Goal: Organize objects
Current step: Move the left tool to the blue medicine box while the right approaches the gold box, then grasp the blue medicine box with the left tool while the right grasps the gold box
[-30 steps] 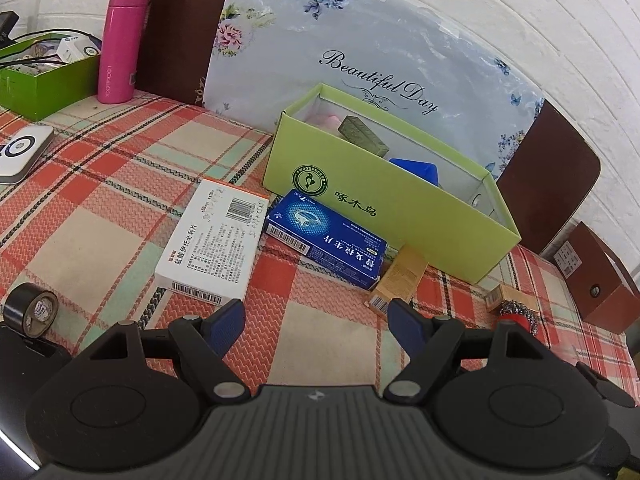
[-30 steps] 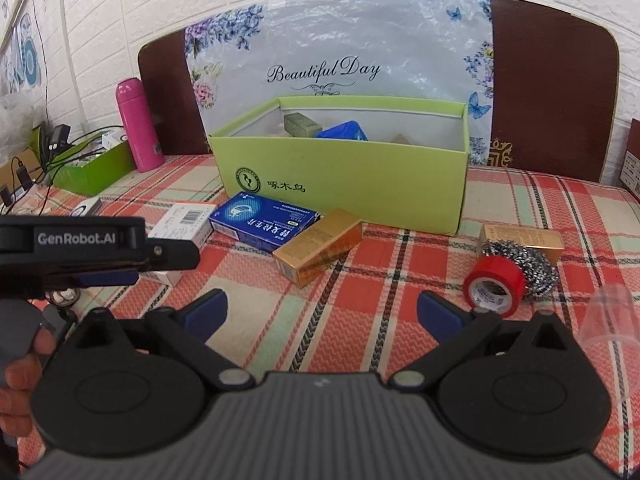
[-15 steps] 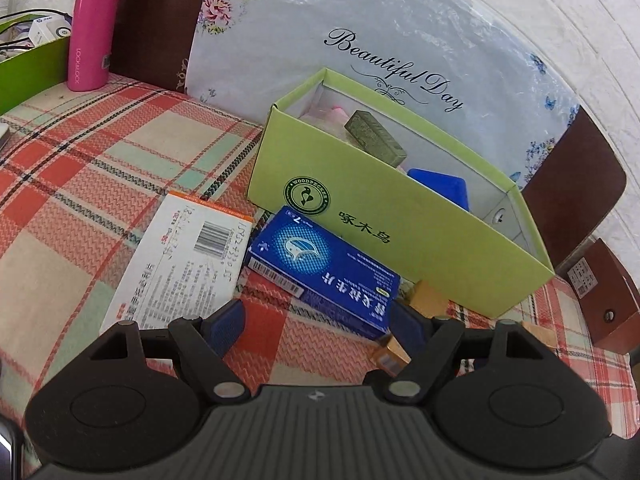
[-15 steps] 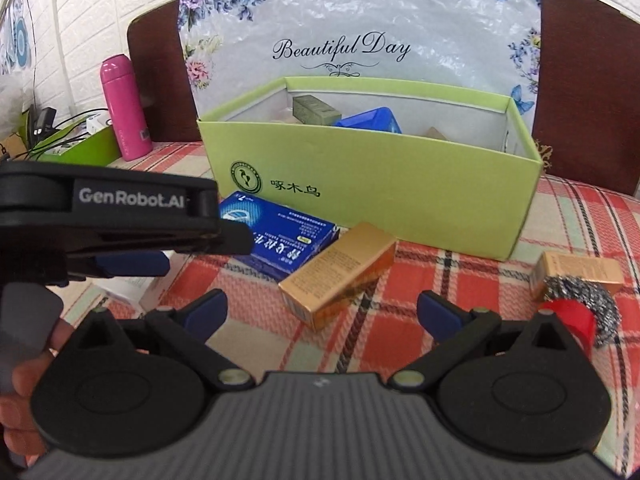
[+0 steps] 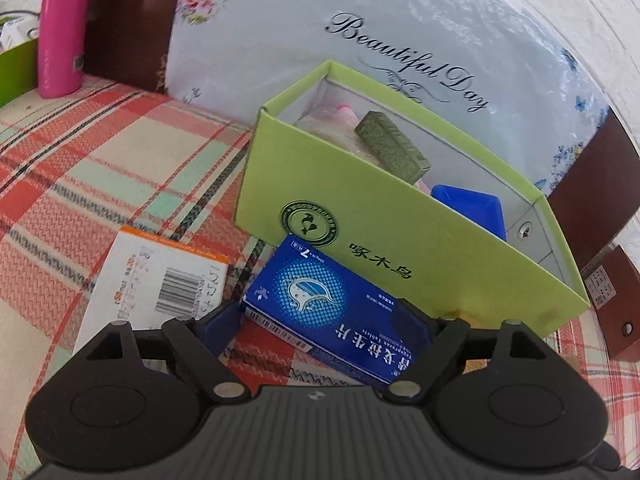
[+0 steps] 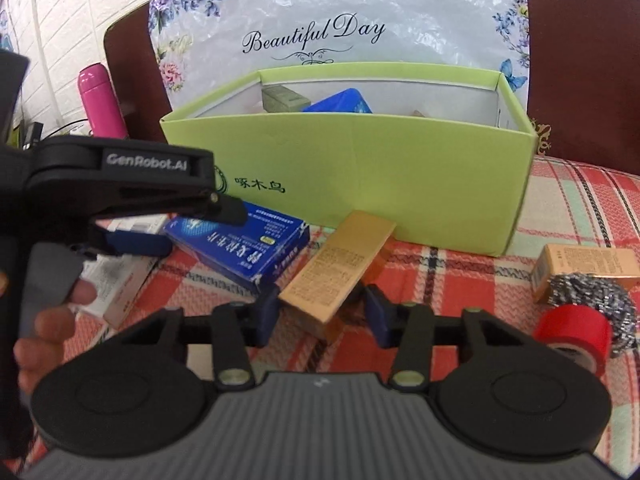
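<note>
Left hand-held gripper (image 5: 320, 320) stands with its jaws apart and opening, the blue medicine box (image 5: 336, 312) lying between them, untouched as far as this view shows. If they shut askew, the risk is that the flat box slides against the white carton (image 5: 156, 280) just to its left or jams against the green storage box (image 5: 400, 216) right ahead. That storage box holds an olive-green packet (image 5: 392, 146), a blue container (image 5: 472, 208) and something pale pink, too blurred to name.

Right hand-held gripper (image 6: 320, 312) is closing, its jaws either side of the near end of the gold carton (image 6: 340, 268), which lies tilted on the plaid counter (image 6: 460, 276); whether the pads press yet is hard to judge. Gripped so near the end, the carton could swivel or drop. Ahead, the storage box shows the same packet and blue container. Off to the right sit red tape (image 6: 576, 328) and a steel scourer (image 6: 592, 296).
</note>
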The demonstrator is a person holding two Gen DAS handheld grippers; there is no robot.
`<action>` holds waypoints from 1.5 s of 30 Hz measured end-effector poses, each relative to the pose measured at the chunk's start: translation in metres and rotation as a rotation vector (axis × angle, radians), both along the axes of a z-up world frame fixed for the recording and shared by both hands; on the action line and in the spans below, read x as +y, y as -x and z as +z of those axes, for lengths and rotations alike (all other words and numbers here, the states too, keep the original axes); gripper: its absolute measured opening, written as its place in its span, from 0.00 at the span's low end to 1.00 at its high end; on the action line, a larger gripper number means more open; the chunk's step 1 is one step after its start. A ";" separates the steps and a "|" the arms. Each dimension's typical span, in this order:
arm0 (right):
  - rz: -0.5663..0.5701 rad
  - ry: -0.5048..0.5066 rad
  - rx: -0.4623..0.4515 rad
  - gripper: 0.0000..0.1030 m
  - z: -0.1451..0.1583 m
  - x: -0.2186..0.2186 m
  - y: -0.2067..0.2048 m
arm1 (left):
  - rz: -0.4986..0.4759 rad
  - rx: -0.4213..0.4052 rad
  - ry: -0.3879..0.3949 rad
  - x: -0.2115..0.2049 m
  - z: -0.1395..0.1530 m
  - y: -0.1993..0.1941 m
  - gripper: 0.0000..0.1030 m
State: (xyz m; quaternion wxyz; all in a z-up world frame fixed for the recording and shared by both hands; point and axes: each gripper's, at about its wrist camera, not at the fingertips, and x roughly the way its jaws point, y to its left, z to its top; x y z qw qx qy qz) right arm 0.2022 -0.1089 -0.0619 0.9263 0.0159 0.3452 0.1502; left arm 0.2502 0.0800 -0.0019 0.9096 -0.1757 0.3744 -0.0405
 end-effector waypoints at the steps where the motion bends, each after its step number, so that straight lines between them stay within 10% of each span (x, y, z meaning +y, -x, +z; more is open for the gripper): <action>1: 0.001 -0.001 0.002 0.37 0.001 -0.002 0.002 | -0.016 -0.004 -0.010 -0.002 0.000 0.001 0.83; 9: -0.021 -0.024 0.019 0.34 0.004 -0.023 0.017 | -0.179 -0.012 -0.014 -0.015 -0.003 0.027 0.52; 22: -0.084 -0.041 0.015 0.32 0.011 -0.056 0.033 | -0.224 -0.145 0.062 -0.007 0.020 0.029 0.67; 37: -0.077 -0.021 -0.012 0.63 0.011 -0.058 0.029 | -0.552 -0.181 -0.102 -0.043 0.001 0.030 0.68; 45: -0.064 -0.012 0.001 0.67 0.011 -0.059 0.031 | -0.470 -0.153 -0.149 -0.048 -0.006 -0.015 0.73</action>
